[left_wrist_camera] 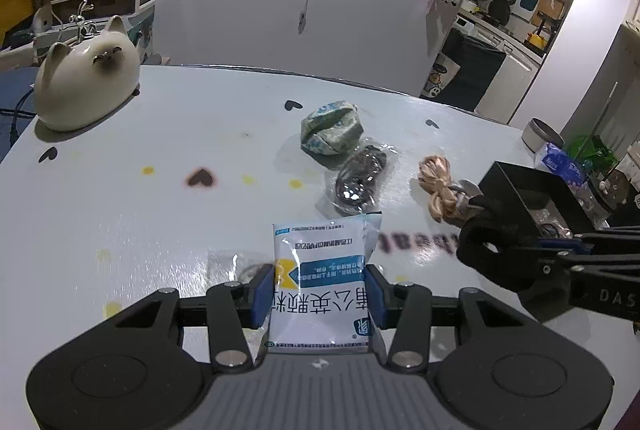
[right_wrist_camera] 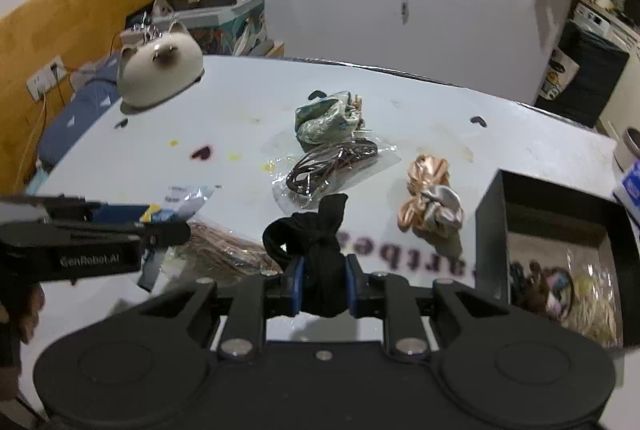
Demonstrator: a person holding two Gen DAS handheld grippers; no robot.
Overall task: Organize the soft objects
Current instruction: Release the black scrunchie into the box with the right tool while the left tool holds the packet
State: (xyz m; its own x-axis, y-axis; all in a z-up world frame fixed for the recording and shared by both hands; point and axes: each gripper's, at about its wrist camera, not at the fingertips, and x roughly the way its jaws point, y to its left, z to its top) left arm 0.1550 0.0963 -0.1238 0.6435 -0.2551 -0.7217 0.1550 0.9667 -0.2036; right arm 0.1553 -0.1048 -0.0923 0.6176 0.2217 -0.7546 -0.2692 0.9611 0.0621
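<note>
My left gripper [left_wrist_camera: 320, 290] is shut on a white and blue sachet [left_wrist_camera: 324, 270] with printed text, held just above the table. My right gripper [right_wrist_camera: 323, 286] is shut on a black knotted fabric bundle [right_wrist_camera: 316, 242]; it also shows in the left wrist view [left_wrist_camera: 486, 250]. On the table lie a green patterned cloth bundle [right_wrist_camera: 326, 118], a clear bag of dark hair ties [right_wrist_camera: 332, 166], copper and silver scrunchies [right_wrist_camera: 430, 202] and a clear bag of brownish strands [right_wrist_camera: 228, 254]. A black open box [right_wrist_camera: 560, 230] at the right holds several soft items.
A white cat-shaped ceramic [left_wrist_camera: 86, 78] stands at the table's far left. A grey cup [left_wrist_camera: 540, 136] and a tissue pack [left_wrist_camera: 560, 162] sit beyond the box. The white table [left_wrist_camera: 160, 150] has heart stickers and printed letters. Drawers and a wall lie behind.
</note>
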